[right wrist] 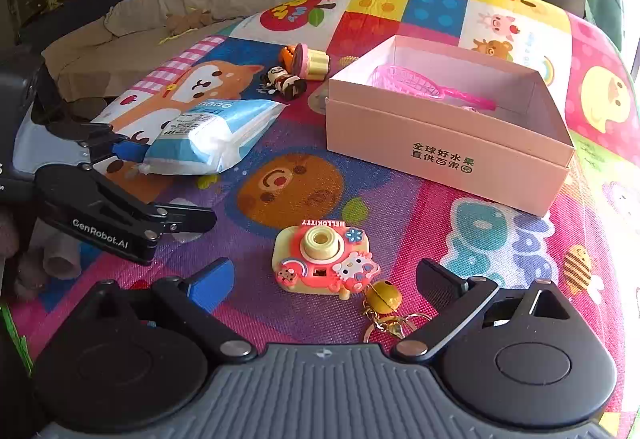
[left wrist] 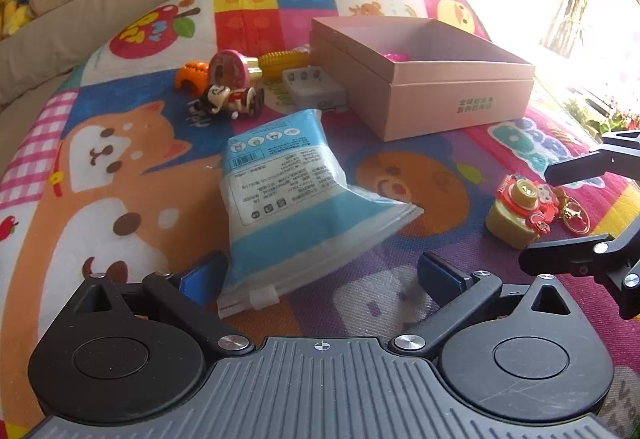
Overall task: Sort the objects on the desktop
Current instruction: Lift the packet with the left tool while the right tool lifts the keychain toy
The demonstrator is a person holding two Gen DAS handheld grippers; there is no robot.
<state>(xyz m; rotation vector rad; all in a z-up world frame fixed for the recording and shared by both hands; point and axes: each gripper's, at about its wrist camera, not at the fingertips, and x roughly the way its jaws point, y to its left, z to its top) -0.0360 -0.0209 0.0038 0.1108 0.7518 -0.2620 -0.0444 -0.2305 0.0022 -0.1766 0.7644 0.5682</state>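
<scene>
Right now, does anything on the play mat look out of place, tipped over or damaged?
Nothing looks damaged or spilled. The blue and white pouch lies crumpled and askew between the open jaws of the left gripper. The small figure by the pink box lies on its side. The toy camera lies flat, lens up.

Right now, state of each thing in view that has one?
left gripper: open, blue bag's end between the jaws
right gripper: open, toy camera between the jaws
blue bag: zip shut, lying on mat
toy camera: lens up
pink box: lidless, pink net inside
</scene>
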